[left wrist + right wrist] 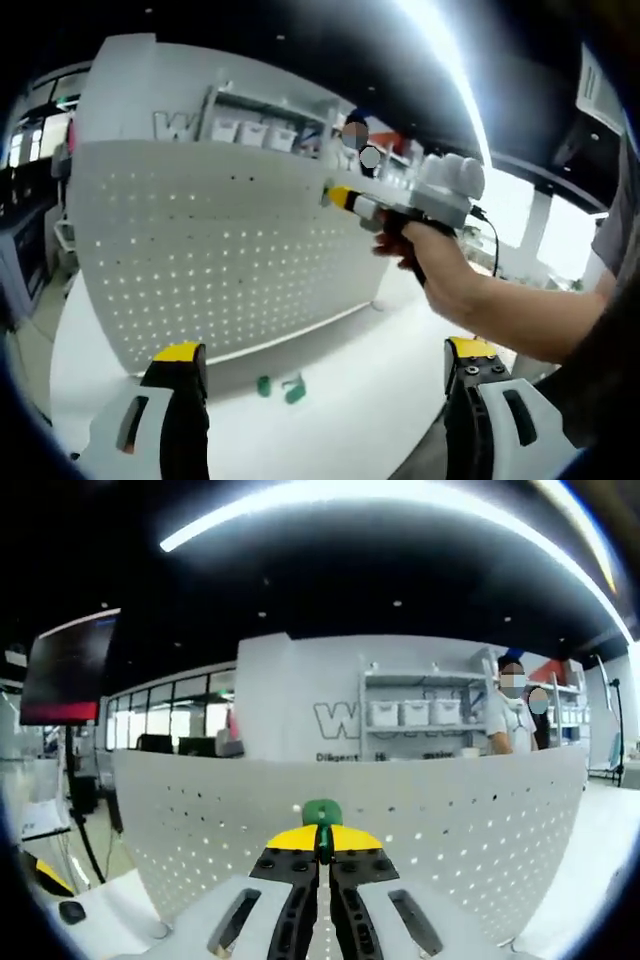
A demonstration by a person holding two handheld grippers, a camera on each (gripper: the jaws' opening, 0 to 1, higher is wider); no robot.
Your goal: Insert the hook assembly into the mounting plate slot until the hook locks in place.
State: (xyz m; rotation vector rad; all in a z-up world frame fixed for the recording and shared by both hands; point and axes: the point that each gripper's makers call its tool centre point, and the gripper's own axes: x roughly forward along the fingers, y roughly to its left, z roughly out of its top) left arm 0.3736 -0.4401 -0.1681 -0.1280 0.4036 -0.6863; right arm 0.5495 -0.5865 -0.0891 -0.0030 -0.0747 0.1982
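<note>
Left gripper view — my left gripper (325, 365) jaws wide apart, holding nothing, low before the white pegboard (220, 260); two green hooks (283, 387) on the desk (350, 400) at its foot. My right gripper (340, 196) meets the pegboard's upper right.

Right gripper view — right gripper (322, 848) closed on a green hook (322, 812), against the pegboard (450, 820) near its top edge.

The left gripper (325, 365) has its fingers (180, 362) spread wide. The right gripper (322, 845) is pinched closed, gripped by the person's outstretched hand (412, 248).
</note>
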